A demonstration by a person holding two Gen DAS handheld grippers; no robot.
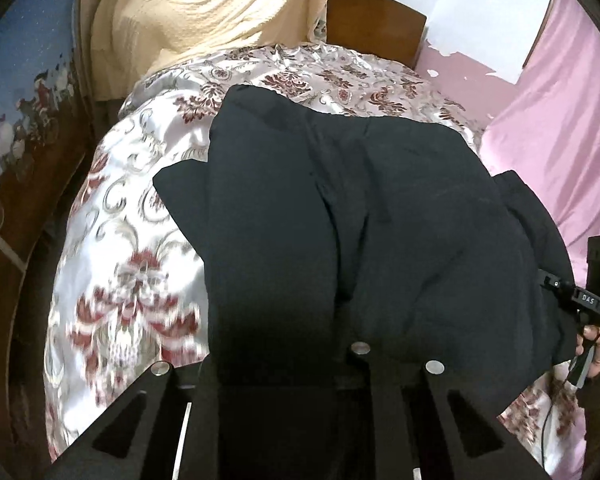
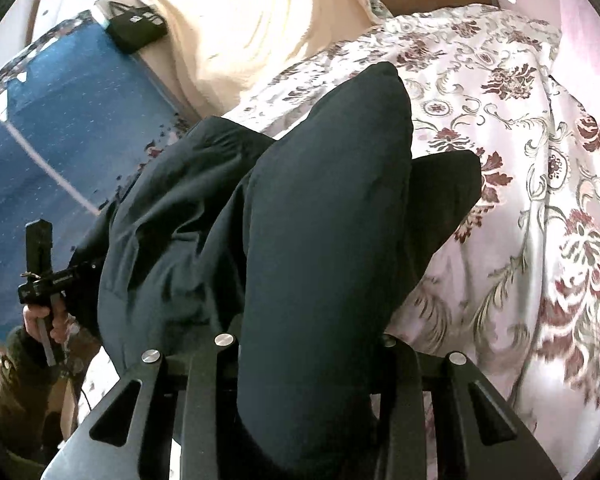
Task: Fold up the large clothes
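So both grippers are clamped onto the dark garment at its near edge: the left gripper has a bunch of the fabric pinched between its fingers, and the right gripper is squeezed on a thick fold, cloth spilling down over the jaws. Past them the garment hangs and drapes onto a shiny floral bedspread. Further back there's a cream blanket, a wooden headboard and a pink sheet off to the side.
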